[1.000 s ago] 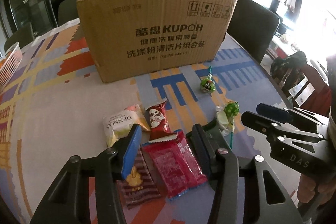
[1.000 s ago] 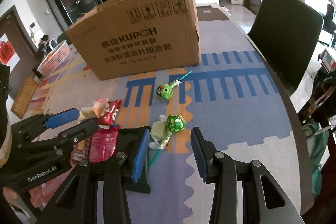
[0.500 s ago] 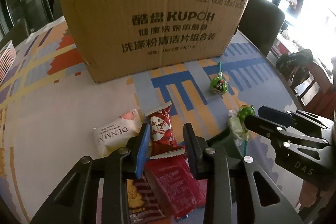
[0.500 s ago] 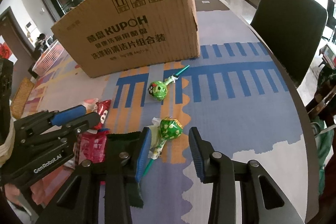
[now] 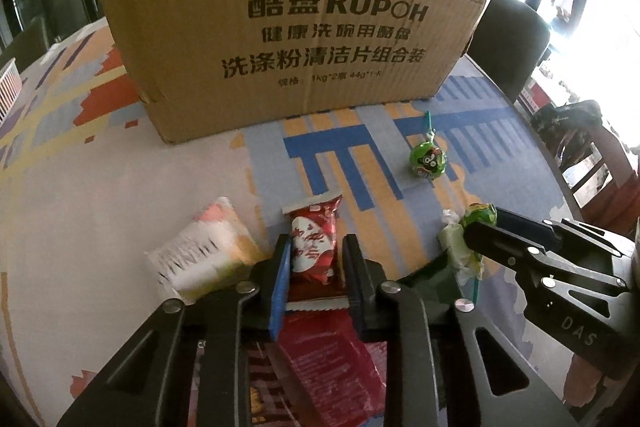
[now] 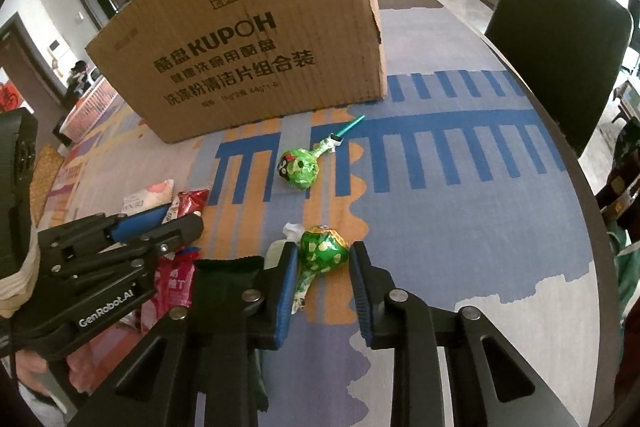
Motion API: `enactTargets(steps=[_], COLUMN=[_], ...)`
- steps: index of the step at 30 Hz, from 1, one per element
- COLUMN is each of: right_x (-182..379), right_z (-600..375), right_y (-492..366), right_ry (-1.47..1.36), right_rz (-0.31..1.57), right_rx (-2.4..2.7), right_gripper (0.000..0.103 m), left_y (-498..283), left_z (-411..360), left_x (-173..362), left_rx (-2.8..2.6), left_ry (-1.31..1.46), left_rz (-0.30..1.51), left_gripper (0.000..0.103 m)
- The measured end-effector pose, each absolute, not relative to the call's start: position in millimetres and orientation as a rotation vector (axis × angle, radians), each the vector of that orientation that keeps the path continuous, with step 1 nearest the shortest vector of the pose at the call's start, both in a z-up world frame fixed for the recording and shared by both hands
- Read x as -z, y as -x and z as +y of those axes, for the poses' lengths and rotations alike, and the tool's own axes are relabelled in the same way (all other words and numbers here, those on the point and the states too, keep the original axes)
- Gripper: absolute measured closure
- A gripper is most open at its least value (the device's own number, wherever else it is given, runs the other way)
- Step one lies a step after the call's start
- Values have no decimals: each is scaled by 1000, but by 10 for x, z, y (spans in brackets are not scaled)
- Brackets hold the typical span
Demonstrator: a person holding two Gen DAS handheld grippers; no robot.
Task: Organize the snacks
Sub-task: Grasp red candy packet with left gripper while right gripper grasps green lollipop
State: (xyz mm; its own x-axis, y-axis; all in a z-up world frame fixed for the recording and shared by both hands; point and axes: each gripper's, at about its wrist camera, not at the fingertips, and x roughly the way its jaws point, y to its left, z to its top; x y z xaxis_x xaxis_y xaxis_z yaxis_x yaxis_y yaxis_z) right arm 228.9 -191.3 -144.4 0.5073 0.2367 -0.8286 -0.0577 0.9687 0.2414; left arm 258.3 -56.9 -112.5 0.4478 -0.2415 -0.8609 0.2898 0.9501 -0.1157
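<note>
A: While both tongs have just been closing, list item 1.

B: Small red snack packet (image 5: pixel 314 251), on the counter (image 5: pixel 100 195) before the cardboard box (image 5: pixel 288 23). Light, crinkly, probably slippery film. Left tongs (image 5: pixel 314 269) nearly closed, gripping its sides; mid-body looks the best hold.

A: Item 2?

B: Green foil lollipop (image 6: pixel 322 251), just right. Light, hard, round head, likely to slip. Right tongs (image 6: pixel 324 275) nearly closed, pinching the head.
</note>
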Motion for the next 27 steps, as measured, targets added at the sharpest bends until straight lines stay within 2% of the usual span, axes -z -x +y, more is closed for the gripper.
enactTargets(steps=[9, 27], right_x=[1422, 1017], right_z=[-1912, -1901], right_y=[-2272, -2096], right_ry=[-186, -166], right_rz=[1009, 913], right_rx=[-177, -214], right_gripper=[77, 77], left_y=[-2540, -2299], left_z=[-578, -575], left_x=[1034, 592], left_rx=[333, 341], left_ry=[-37, -19], left_rz=[1044, 946], left_gripper=[80, 82])
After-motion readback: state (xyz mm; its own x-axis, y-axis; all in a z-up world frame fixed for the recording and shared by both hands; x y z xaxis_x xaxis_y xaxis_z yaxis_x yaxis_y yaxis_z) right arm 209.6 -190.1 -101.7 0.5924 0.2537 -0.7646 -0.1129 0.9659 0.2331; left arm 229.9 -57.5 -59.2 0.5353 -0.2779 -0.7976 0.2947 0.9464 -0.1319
